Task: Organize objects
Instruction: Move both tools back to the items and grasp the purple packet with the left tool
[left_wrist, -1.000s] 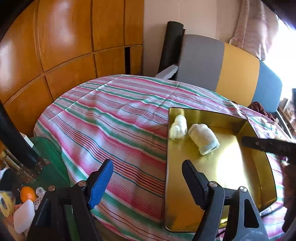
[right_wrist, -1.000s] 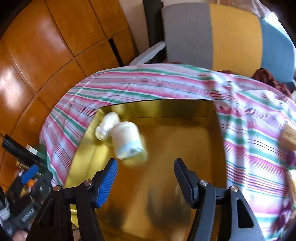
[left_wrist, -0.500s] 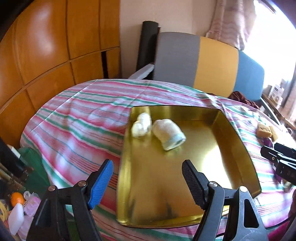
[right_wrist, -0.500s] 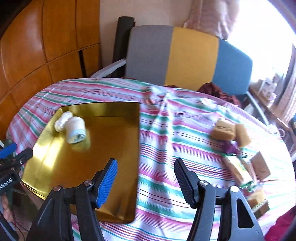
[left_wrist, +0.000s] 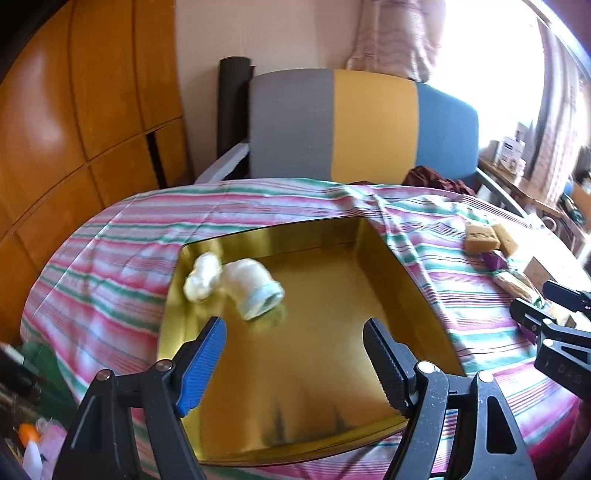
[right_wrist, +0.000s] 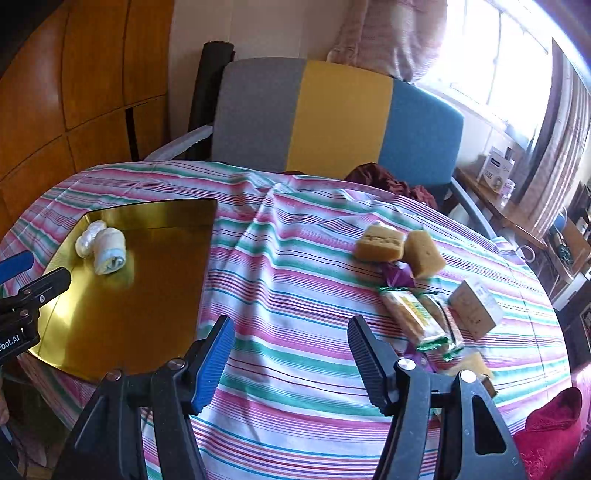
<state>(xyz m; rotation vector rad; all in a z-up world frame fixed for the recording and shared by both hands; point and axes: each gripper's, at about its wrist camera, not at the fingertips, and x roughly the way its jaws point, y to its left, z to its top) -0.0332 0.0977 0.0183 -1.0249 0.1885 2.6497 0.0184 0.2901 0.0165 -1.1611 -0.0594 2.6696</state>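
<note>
A gold tray (left_wrist: 332, 354) (right_wrist: 122, 317) lies on the striped tablecloth and holds two rolled white cloths (left_wrist: 255, 288) (right_wrist: 109, 249) near its far left corner. My left gripper (left_wrist: 293, 363) hovers open over the tray's near part, nothing between its fingers. My right gripper (right_wrist: 290, 363) is open above bare cloth to the right of the tray. Further right lie two yellow sponges (right_wrist: 380, 242) (left_wrist: 480, 238), a wrapped snack bar (right_wrist: 421, 317), a purple wrapper (right_wrist: 397, 275) and a small white box (right_wrist: 474, 308).
A grey, yellow and blue chair (right_wrist: 340, 110) stands behind the round table (right_wrist: 295, 288). Wooden panels (left_wrist: 74, 110) line the left wall. A red cloth (right_wrist: 550, 435) sits at the table's near right edge. Clutter lies on the floor at lower left (left_wrist: 29, 439).
Both grippers swung to the right. The left view now centres on the tray instead of the table's left side. The right view left the tray and now faces the sponges and snack bar.
</note>
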